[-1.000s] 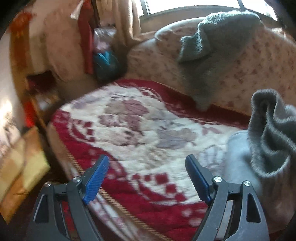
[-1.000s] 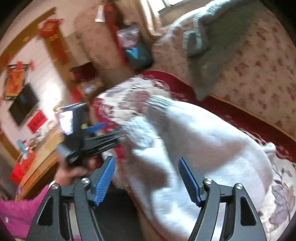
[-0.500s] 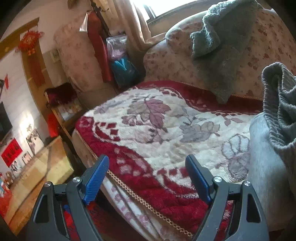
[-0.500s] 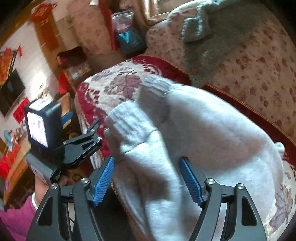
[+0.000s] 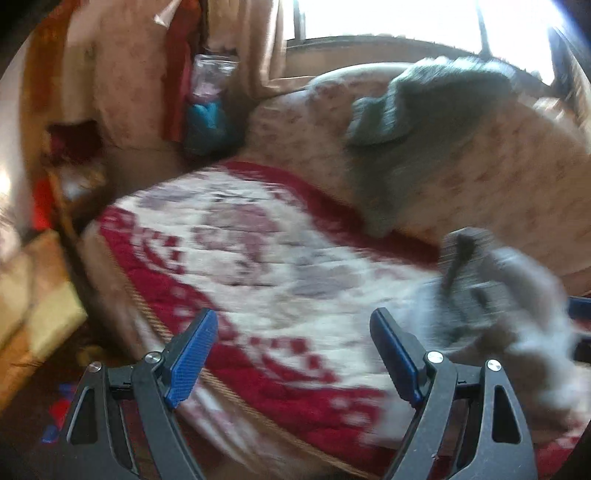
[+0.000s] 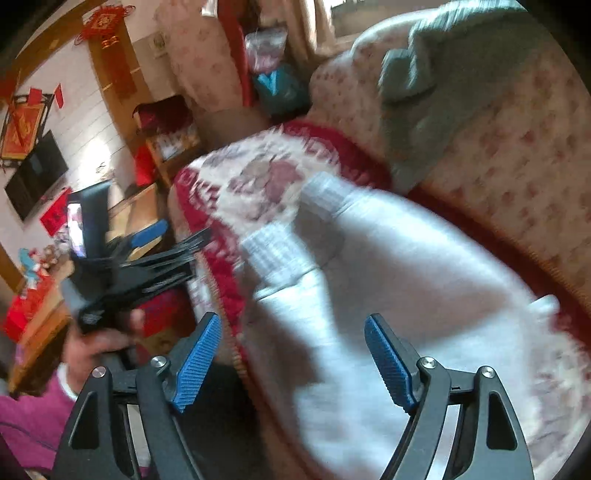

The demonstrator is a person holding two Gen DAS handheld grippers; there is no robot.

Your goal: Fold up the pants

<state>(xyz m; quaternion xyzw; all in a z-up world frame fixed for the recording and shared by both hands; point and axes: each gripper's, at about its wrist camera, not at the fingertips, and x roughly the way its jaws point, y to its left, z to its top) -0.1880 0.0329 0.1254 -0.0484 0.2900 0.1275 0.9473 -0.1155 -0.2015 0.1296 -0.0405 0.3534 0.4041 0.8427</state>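
On the near edge of the sofa seat, right tongs [image 6: 291, 360] spread wide; jaws have just been opening, nothing pinched. Pale cloth lies below and beyond the blue pads, not pressed by them.

Pants [image 6: 388, 295], light grey, lie on the red-and-white floral blanket [image 6: 258, 173] that covers the seat. Body of the garment bunched in a broad mound; two ribbed cuffs [image 6: 273, 251] stacked near each other at the far-left end, toward the blanket's edge. Reads as legs already laid one over the other, lengthwise fold made. Judgement only, frames are blurred.

Left tongs [image 5: 291, 354] also spread, holding nothing, over bare blanket. Part of the grey pants shows at the right of that view, beside the right pad, not between the pads. Person's left hand [image 6: 99, 339] grips the left tool beyond the seat edge, apart from the pants.

Farther back: darker grey-green knit garment [image 6: 424, 74] draped over the floral sofa back [image 6: 517, 147], touching no tongs. Blue bag [image 6: 277, 88] in the corner, window [image 5: 388, 18] behind.

Progress: about midway by my guess. Left to do: crosswise fold, cuffs brought to waistband, then flatten the mound. Waistband not clearly seen.
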